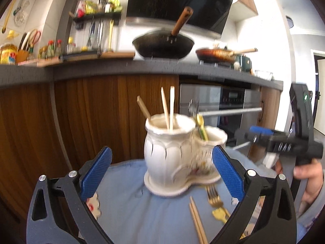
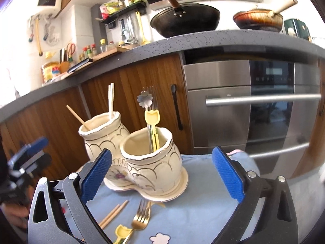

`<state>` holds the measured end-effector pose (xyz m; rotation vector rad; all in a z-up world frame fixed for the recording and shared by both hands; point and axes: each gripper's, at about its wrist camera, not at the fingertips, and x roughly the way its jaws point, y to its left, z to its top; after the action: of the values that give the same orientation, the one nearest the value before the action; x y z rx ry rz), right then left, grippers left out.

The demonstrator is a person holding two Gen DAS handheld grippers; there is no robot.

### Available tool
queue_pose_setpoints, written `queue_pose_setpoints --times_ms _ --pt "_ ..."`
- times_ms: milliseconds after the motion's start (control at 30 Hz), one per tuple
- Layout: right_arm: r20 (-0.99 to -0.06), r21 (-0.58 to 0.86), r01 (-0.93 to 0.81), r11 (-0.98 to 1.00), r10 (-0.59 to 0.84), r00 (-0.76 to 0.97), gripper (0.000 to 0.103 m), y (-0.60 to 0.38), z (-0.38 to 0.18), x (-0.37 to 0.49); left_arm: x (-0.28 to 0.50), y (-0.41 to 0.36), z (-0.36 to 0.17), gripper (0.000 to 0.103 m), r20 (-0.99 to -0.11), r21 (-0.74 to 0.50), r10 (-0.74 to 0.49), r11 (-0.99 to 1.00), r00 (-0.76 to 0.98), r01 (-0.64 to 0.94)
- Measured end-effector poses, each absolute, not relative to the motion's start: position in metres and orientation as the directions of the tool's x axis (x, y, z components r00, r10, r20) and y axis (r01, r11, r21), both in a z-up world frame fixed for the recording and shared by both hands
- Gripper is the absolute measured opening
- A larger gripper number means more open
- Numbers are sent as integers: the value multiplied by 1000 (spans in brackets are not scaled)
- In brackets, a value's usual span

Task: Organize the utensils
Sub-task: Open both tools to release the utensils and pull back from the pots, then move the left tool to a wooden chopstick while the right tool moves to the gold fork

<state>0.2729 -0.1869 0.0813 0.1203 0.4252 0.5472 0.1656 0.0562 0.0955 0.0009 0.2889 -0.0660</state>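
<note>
Both tools, left (image 1: 162, 172) and right (image 2: 162, 172), gape empty before the unlabelled holder (image 2: 142, 162).

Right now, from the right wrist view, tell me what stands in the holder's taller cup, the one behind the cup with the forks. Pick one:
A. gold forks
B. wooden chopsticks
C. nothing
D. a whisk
B. Three wooden chopsticks stand up out of the taller cup of the ceramic holder, while the forks with yellow handles stand in the nearer cup.
</note>
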Motion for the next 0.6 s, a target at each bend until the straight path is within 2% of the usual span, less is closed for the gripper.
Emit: queue_pose_setpoints --times_ms 167,300,600 --pt "-355 205 -494 845 534 768 98 -188 80 264 170 47 70 97 -443 16 -81 995 893 99" --pt "-373 198 -496 846 533 760 98 -189 75 256 170 37 50 95 -534 43 -81 992 842 123" --pt "-447 204 -491 847 526 723 98 -193 56 248 175 33 24 78 -650 24 -94 989 754 145"
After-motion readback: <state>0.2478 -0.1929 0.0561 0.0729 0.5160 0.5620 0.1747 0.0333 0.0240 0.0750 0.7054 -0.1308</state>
